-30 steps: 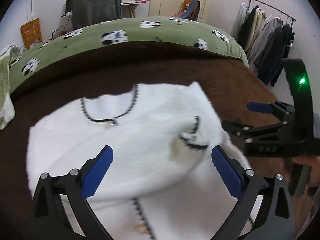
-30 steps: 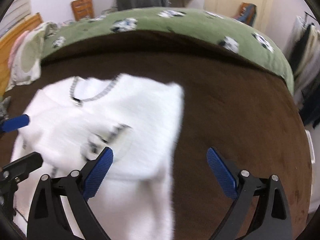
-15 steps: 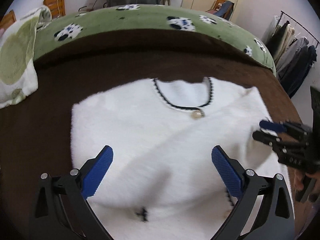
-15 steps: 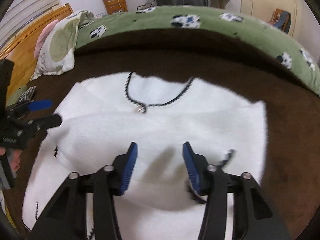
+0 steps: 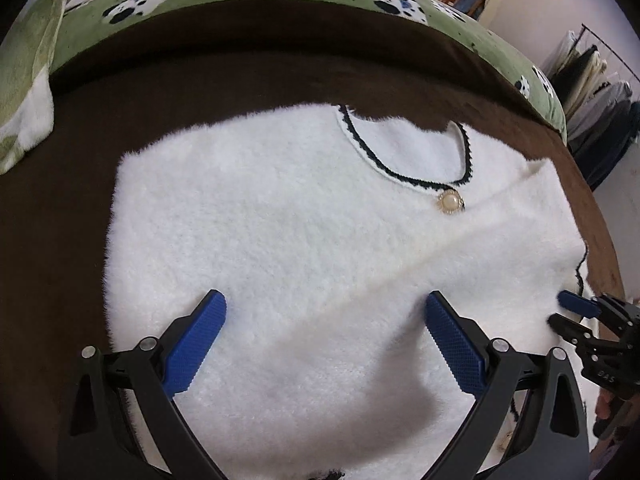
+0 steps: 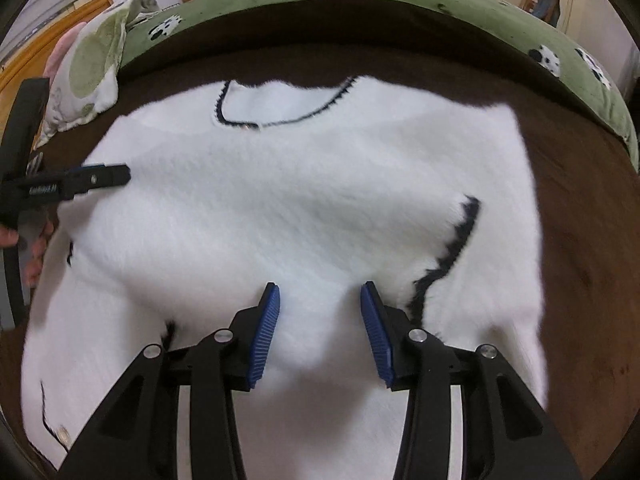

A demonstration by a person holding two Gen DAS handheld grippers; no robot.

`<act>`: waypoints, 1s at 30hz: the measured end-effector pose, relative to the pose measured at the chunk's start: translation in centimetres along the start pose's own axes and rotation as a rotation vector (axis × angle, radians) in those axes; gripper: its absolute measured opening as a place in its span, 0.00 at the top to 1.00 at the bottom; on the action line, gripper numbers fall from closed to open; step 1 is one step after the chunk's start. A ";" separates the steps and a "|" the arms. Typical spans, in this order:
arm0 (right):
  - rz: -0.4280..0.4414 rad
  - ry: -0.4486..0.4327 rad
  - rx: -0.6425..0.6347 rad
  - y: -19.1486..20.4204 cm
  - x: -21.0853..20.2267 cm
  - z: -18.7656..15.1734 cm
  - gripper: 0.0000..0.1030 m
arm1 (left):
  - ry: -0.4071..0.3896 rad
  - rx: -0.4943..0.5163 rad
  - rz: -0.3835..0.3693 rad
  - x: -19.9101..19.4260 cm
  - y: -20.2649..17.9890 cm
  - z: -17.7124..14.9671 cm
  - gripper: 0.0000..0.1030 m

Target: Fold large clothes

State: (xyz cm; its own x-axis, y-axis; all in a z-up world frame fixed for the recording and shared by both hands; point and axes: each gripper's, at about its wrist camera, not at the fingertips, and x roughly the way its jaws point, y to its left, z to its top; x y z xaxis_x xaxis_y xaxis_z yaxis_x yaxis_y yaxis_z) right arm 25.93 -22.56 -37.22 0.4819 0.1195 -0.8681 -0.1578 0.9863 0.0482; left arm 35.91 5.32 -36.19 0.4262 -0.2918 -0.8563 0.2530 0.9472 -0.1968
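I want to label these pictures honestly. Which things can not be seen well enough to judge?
- Bottom hem of the white sweater: cut off by the lower edge and hidden behind the left gripper in the left wrist view.
- Whether the right gripper pinches any fabric: its fingers are partly closed, and contact cannot be judged in its own view.
- Right sweater edge: motion blur, right wrist view.

Brown bed (image 5: 280, 72), green quilt (image 6: 400, 4)
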 end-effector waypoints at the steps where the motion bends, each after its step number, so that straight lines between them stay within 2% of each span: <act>1: -0.009 0.010 -0.002 0.0 -0.1 -0.5 0.59 | -0.001 0.000 0.004 -0.1 -0.1 -0.1 0.06; 8: -0.006 0.036 0.048 -0.1 -0.2 -2.5 0.59 | -0.008 -0.032 -0.015 -1.5 -0.3 -1.4 0.06; 16: -0.018 0.044 0.077 -0.1 -0.3 -3.9 0.59 | 0.001 0.017 0.029 -1.3 -1.6 -3.4 0.06; 22: -0.033 0.042 0.076 0.1 0.2 -3.5 0.58 | -0.006 0.026 0.045 -1.0 -1.6 -3.9 0.06; 24: -0.034 0.035 0.071 0.3 0.1 -3.4 0.55 | -0.007 0.030 0.057 -1.0 -1.7 -3.8 0.06; 28: -0.002 0.016 0.013 1.6 -0.1 -3.3 0.27 | -0.020 -0.018 0.043 -1.4 -1.3 -3.5 0.06; 30: -0.011 0.007 -0.026 2.4 -0.4 -3.1 0.26 | -0.031 -0.036 0.053 -1.9 -1.2 -3.1 0.06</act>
State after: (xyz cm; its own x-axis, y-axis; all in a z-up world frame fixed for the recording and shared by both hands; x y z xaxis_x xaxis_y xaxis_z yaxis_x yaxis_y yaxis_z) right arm 22.68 -20.59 -38.26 0.4781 0.1079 -0.8717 -0.1753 0.9842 0.0257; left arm 32.09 5.12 -35.78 0.4654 -0.2444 -0.8507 0.1983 0.9655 -0.1689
